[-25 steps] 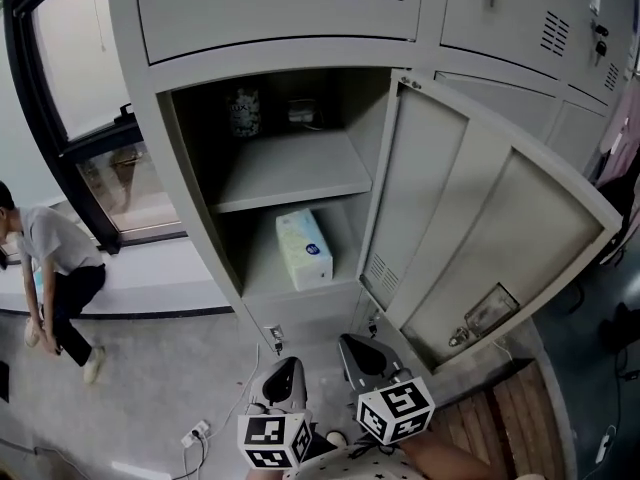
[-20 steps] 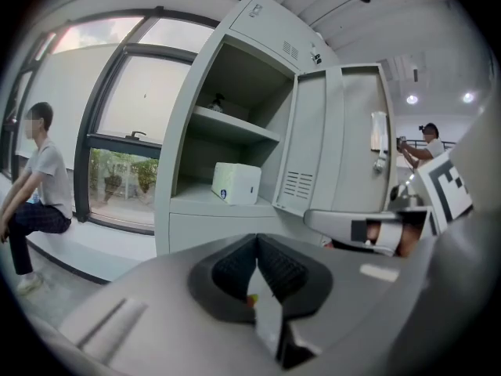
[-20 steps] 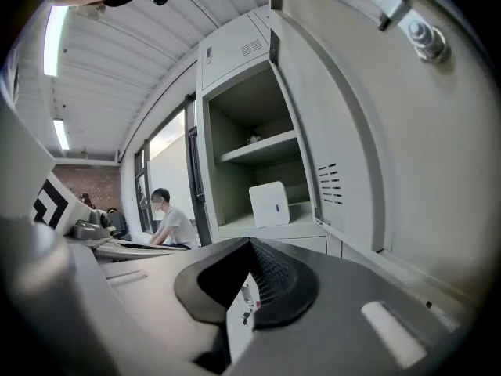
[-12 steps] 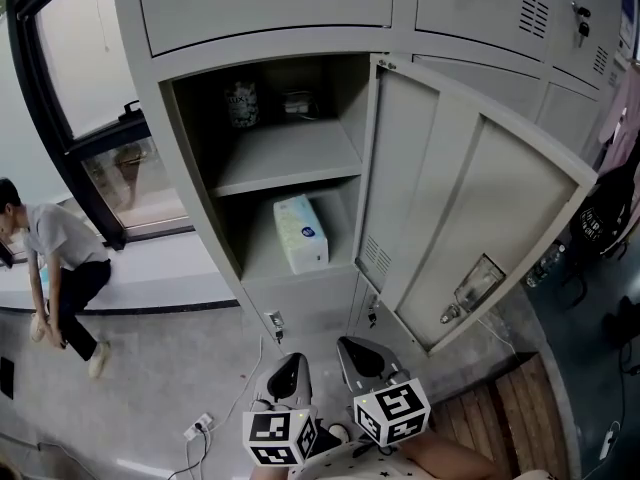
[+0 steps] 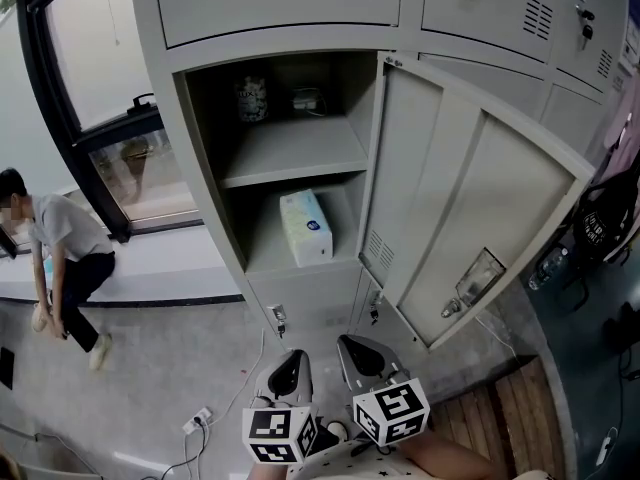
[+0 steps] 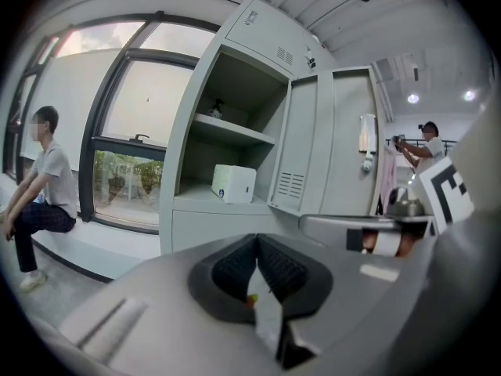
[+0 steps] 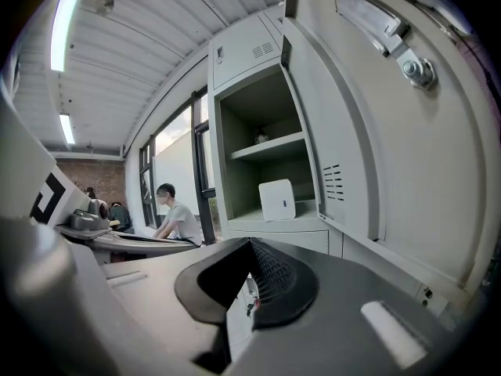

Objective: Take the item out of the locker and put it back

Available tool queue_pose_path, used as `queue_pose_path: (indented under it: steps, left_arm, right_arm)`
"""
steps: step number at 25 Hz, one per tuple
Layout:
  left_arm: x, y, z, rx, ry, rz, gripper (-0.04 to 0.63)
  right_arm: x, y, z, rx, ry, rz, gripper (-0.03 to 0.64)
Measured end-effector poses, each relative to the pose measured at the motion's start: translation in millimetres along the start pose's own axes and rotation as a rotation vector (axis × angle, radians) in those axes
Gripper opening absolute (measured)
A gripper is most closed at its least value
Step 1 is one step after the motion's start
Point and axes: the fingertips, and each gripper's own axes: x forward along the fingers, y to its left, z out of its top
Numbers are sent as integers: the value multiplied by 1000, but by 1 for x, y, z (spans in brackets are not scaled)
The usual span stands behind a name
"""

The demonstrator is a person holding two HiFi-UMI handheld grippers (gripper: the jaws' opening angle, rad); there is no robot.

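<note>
1. Left gripper (image 5: 286, 373): the jaws are closed pad against pad with nothing between them. It is held low, in front of the base of the locker (image 5: 168, 118).
2. Right gripper (image 5: 361, 355): it sits just beside the left one, with its jaws likewise closed and empty. It lies below the hinge edge of the open door (image 5: 480, 198).
3. Governing relation: the tissue box (image 5: 306, 227) lies ahead of and above both grippers, well apart from each, on the lower shelf (image 5: 262, 256).
   - In the head view it stands almost straight ahead of the left gripper, while the right gripper is offset toward the door.
   - The left gripper is therefore judged the nearer, with the more direct line in.
4. Long axis: the box lies front to back, slightly skewed, and presents a short end to the opening.
   - A grip across its narrow width from the front seems the natural approach.
   - Either gripper would first have to open its jaws.
5. Appearance of the box: it is pale, rectangular and lying flat, with a small blue mark on its top toward the front end. It sits on the door side of the shelf's middle and is probably light card that dents under pressure.
6. Upper shelf (image 5: 295, 153): it holds a jar (image 5: 251, 98) at the back, clear of the box below.
</note>
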Motion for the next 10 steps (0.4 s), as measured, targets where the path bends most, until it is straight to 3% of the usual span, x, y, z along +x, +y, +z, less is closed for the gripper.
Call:
queue_pose_path:
  steps: [10]
  left_arm:
    - [2, -2, -4, -12, 5, -10, 8]
  right_arm:
    - [-4, -3, -5, 7, 5, -6, -2]
